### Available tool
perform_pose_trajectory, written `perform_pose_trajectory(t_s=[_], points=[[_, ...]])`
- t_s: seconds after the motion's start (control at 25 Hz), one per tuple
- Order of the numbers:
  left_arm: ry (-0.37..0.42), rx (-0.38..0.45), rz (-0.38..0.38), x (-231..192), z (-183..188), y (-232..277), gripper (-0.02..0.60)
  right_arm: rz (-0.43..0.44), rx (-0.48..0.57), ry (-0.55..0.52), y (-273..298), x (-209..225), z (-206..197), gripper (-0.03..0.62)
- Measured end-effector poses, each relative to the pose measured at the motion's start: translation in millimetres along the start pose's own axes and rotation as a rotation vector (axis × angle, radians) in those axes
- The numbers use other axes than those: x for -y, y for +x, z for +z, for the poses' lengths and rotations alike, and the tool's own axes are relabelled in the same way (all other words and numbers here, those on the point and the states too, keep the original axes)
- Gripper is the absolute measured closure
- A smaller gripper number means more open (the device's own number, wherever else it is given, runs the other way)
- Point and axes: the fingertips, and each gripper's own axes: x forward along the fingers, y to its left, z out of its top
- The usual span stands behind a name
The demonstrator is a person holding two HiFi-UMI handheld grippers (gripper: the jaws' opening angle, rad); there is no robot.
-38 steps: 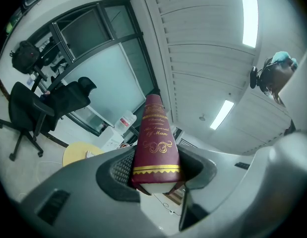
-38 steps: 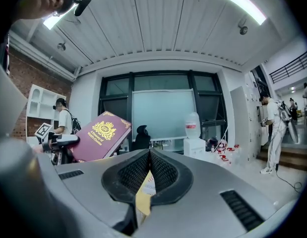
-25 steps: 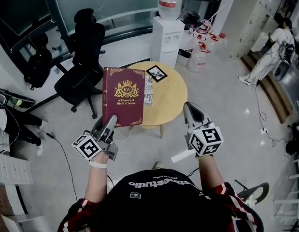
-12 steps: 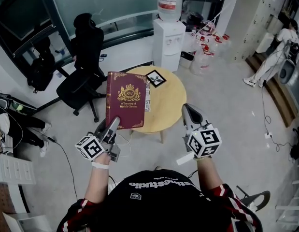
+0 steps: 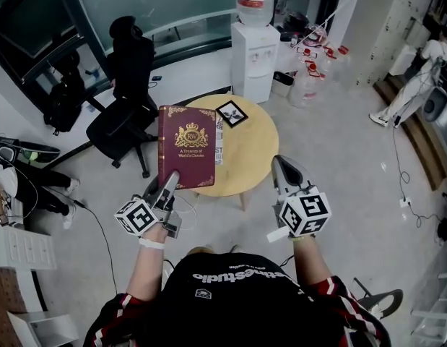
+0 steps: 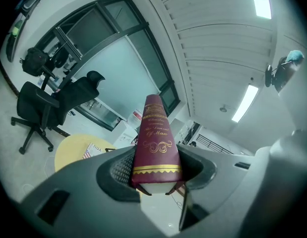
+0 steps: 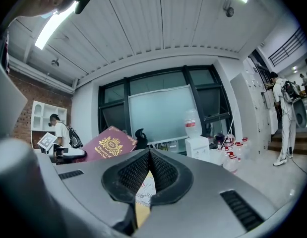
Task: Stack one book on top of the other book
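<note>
We have brought the red book, clamped in the left gripper jaws, closer to the other book on the bench, while the right gripper jaws are closed and empty.

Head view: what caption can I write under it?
Left tongs hold a red book near the round table; right tongs shut.

Floor: pale and glossy, spreading out from 12 to 5 o'clock.
Table: round, wooden, at centre.
Office chair: black, on castors, 10 o'clock.
Water dispenser: white, bottle on top, 12 o'clock.
Jugs: red-capped, clustered on the floor, 1 o'clock.
Glass wall: frosted panels in dark frames, 11 o'clock.
Ceiling: white slats.
Strip lights: lit.
</note>
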Motion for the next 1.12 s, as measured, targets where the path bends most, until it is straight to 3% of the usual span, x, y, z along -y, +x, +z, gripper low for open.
perform_pose_trajectory(t_s=[0.36, 0.76, 1.12], points=[[-0.038, -0.046, -0.040, -19, 7, 26, 0.365, -0.013, -0.009, 0.011, 25, -3, -3, 0.565], [-0.175, -0.089, -0.109, -61, 9, 81, 0.365, -0.072, -0.020, -0.045, 59, -7, 8, 0.565], [-0.189, -0.145, -0.114, -101, 6, 116, 0.365, -0.118, -0.026, -0.053, 94, -14, 1, 0.565]])
